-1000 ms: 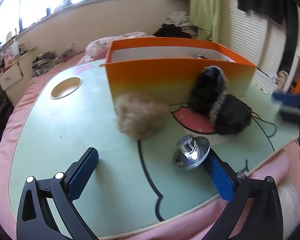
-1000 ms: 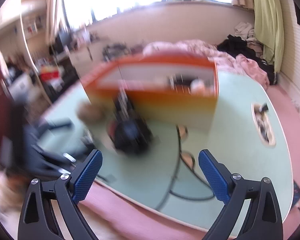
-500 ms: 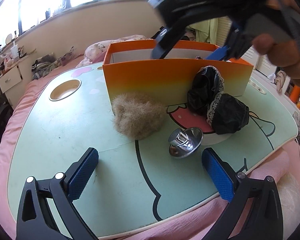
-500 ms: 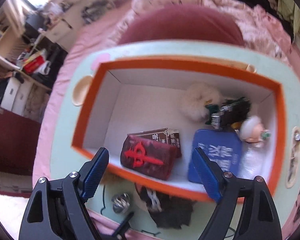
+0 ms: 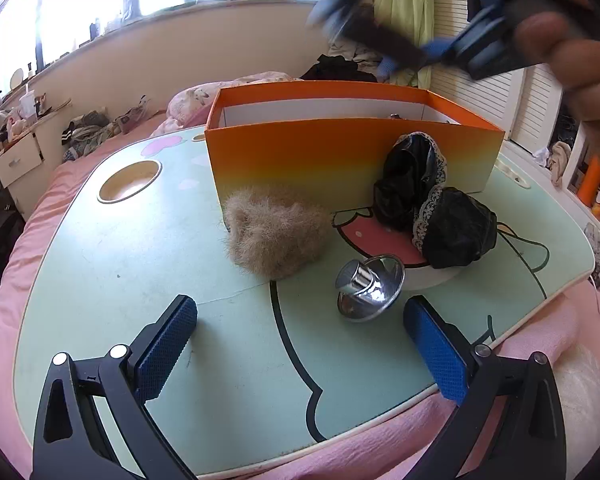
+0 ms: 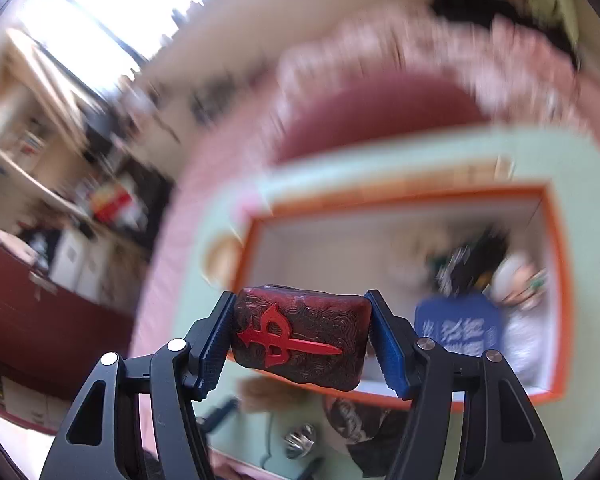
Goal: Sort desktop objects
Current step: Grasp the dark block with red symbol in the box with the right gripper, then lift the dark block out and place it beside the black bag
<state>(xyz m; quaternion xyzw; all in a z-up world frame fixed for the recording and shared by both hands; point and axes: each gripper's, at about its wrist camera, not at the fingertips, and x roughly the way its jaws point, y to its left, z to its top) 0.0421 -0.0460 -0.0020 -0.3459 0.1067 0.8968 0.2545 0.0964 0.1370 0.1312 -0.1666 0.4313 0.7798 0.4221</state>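
The right gripper (image 6: 302, 338) is clenched on a dark red, marbled rectangular case bearing a bright red dagger emblem (image 6: 300, 340). Its jaws have just been closing, and the case now sits between both blue pads with contact on each side. The case is held in the air above the orange cardboard box with white interior (image 6: 400, 248), which lies toward 1 o'clock from the gripper. Whether the case is being taken out of the box or moved within it cannot be determined.

Inside the box, a blue flat item with white characters (image 6: 460, 330) and several blurred small objects at 2 o'clock are already stowed; these are judged sorted.

The left gripper (image 5: 300, 344) is released, its jaws standing wide apart over the pale green cartoon-printed tabletop (image 5: 120, 260), with nothing between them.

Three items are left on the tabletop in front of the box: a tan fluffy ball of fur (image 5: 274, 240) at 12 o'clock from the left gripper, a shiny metal funnel-shaped piece (image 5: 370, 284) at 1 o'clock, and a crumpled black fabric with lace trim (image 5: 432, 204) touching the box wall at 1 o'clock.

The task is judged partly complete.
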